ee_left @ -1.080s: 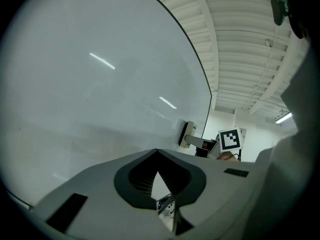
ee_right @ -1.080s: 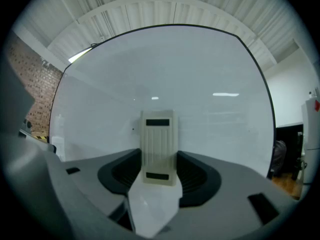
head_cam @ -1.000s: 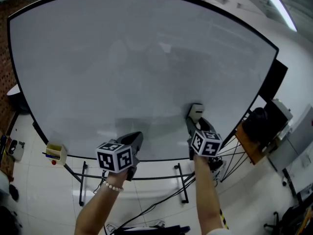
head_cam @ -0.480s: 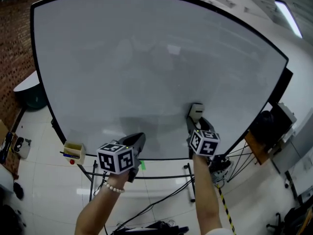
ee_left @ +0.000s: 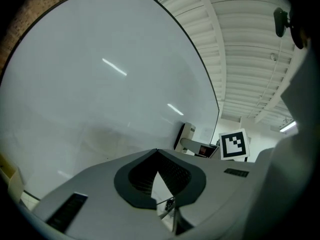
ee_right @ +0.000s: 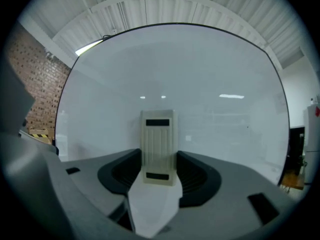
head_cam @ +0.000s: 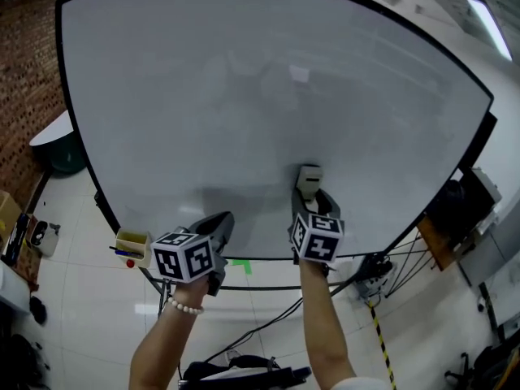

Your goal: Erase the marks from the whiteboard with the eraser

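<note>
Cream ribbed eraser (ee_right: 158, 144) in right tongs (ee_right: 158, 167)

At the far left edge of the head view I see a brick wall (head_cam: 18, 63); it shows again at the left of the right gripper view. Lower left sits a small cream box (head_cam: 132, 241). A scrap of green tape (head_cam: 241, 263) lies on the white tiled floor (head_cam: 73, 315) near bottom centre. A black cable (head_cam: 272, 322) trails just below it. A ceiling light (head_cam: 490, 24) glows at upper right.
</note>
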Motion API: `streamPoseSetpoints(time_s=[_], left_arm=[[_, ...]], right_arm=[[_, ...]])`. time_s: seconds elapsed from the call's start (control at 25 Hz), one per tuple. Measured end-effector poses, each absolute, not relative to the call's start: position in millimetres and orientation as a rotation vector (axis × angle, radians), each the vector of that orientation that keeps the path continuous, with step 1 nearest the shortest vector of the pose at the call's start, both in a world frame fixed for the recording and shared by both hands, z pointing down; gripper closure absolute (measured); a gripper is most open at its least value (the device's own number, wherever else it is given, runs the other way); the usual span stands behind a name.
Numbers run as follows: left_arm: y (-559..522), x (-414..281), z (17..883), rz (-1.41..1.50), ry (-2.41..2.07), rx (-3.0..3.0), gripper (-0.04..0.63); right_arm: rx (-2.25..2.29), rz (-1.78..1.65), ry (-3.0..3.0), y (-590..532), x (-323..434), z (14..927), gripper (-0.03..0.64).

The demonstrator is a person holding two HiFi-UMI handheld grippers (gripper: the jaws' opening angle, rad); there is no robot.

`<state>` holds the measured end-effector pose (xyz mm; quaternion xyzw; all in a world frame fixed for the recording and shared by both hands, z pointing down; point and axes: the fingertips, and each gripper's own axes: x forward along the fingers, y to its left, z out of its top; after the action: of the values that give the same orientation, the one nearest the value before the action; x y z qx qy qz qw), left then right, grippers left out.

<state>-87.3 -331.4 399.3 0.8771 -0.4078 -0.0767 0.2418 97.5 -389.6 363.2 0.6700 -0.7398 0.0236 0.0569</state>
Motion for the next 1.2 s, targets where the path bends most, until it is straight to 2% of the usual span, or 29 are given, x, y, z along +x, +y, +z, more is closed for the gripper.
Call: streamPoseSetpoints(time_s=[0.36,1.2], left_arm=[[-337,-151,408,-0.239,-1.139,2.369,0.606],[-317,-368,413,-0.193,-1.133,2.38,0.606]], right_arm=[[1.962,0.128,-2.312,-393,23,357,0.365],[2.02,0.148,-2.286,-391,-203,368,0.365]])
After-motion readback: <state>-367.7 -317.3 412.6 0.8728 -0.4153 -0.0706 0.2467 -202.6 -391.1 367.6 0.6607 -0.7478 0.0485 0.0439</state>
